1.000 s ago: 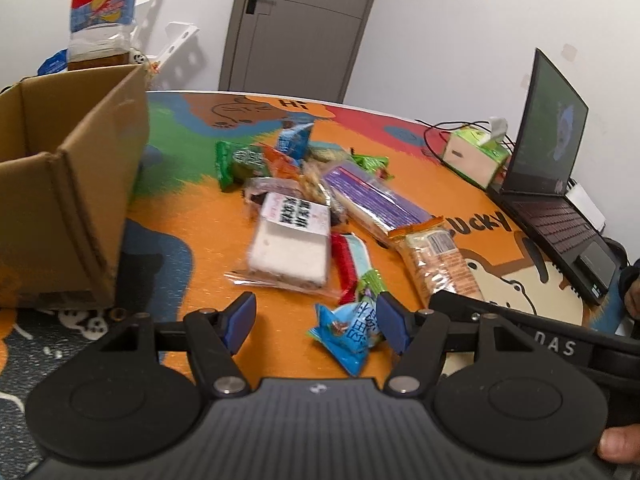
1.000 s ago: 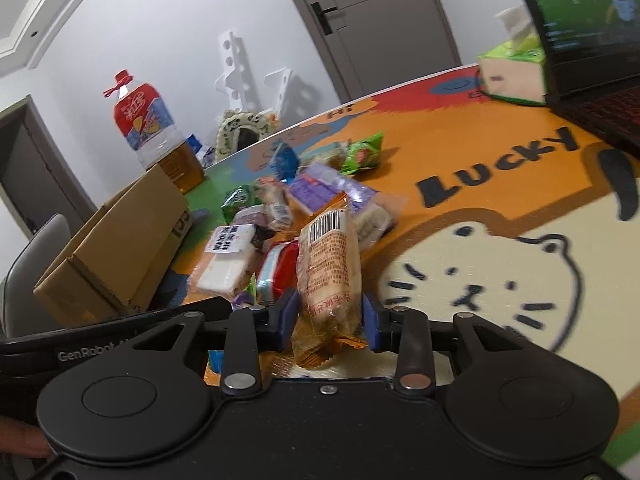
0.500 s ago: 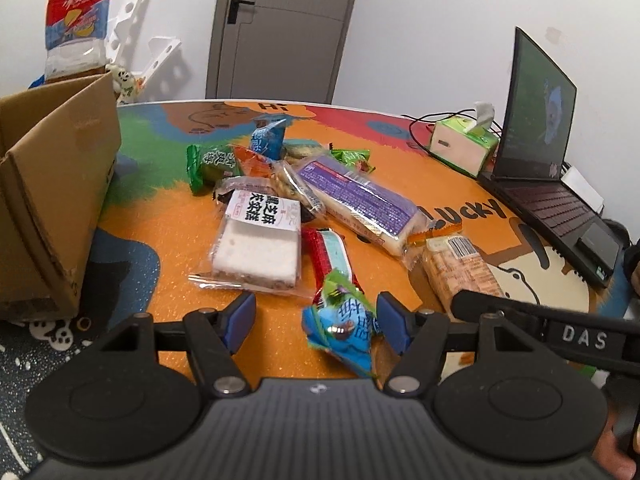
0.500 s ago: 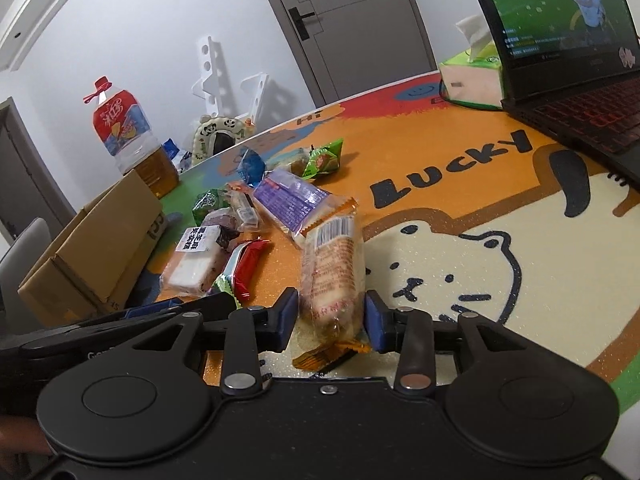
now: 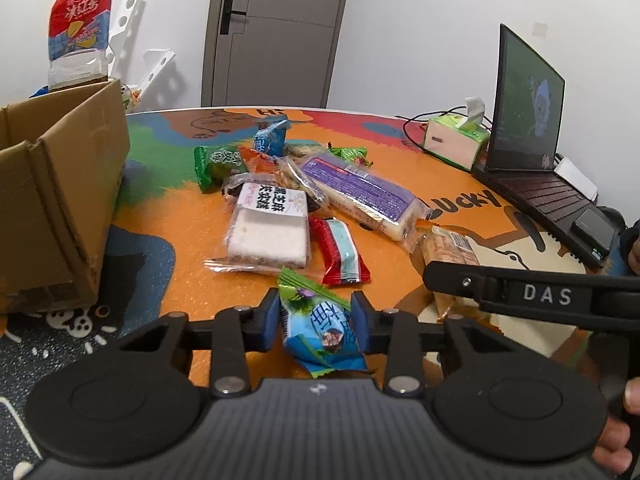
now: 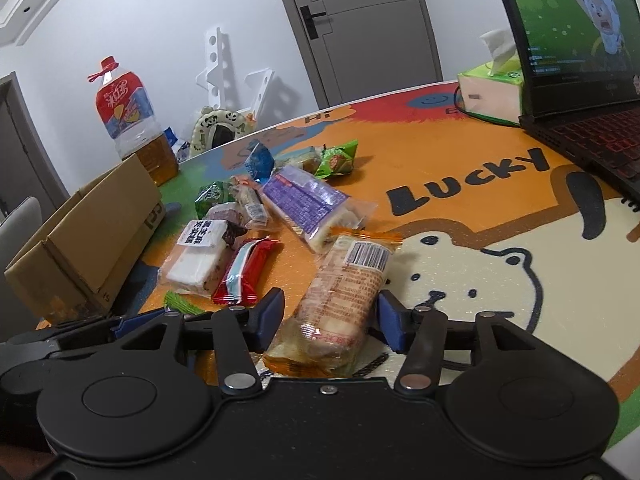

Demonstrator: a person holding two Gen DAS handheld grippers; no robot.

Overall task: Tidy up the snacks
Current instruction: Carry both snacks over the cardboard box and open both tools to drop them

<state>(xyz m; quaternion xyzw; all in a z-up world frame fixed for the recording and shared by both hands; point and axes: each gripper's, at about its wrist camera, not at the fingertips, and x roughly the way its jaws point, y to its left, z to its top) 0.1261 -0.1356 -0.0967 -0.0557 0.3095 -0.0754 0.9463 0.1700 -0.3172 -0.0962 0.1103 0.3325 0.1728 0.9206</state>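
Looks like a room in someone's home: grey door [image 5: 276, 32] at the top, cartoon mat [image 6: 460, 184], laptop [image 5: 532, 152] playing cartoons on the right, tissue box [image 5: 456, 140].

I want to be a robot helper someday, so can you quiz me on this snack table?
1. True or false: the left tongs are empty.
2. Which packet lies between the right tongs? A) red wafer B) orange biscuit packet C) purple cake
3. What stands left of the snack pile?
Key: 1 false, they have just been closing and now pinch the blue candy packet. 2 B, those tongs have just been opening. 3 the cardboard box.
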